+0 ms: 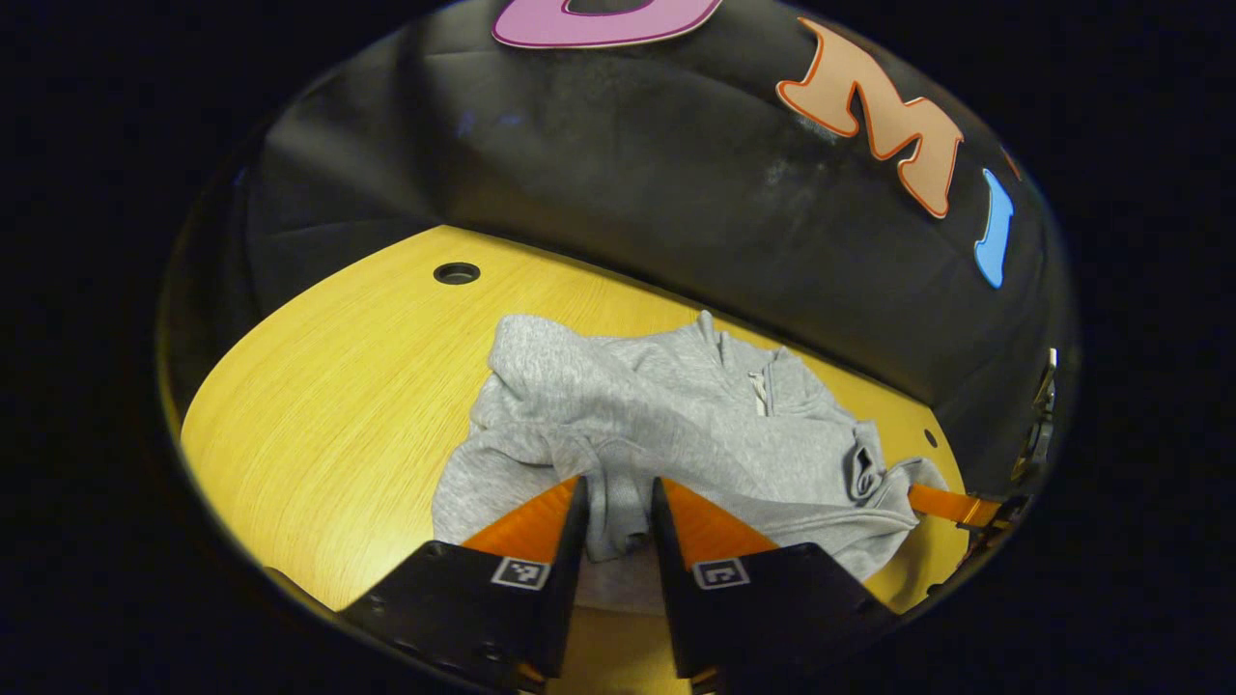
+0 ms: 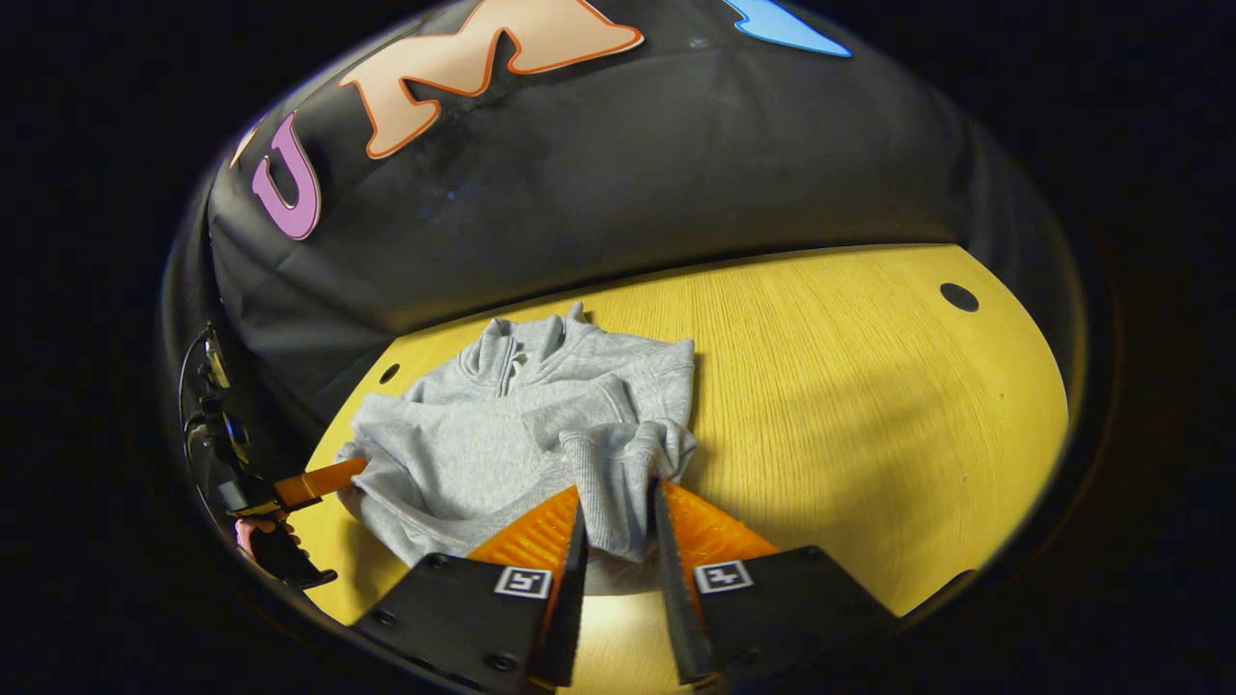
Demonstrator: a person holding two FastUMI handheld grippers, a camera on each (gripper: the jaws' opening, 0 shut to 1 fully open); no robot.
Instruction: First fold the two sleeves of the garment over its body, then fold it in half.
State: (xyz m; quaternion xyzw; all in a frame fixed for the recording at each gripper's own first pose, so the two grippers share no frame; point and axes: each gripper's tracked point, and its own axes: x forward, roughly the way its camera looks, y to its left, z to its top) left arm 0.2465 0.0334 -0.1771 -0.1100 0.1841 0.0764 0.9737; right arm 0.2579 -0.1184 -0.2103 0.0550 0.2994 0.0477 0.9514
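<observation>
Gripping grey garment (image 1: pixel 666 425) cloth, both grippers' jaws, low over table (image 1: pixel 338 405).

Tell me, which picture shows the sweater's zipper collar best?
The right gripper view: the collar of the grey sweater faces the camera, open and unhidden. In the left gripper view the collar is seen from the side, partly folded, with its zipper just showing.
</observation>
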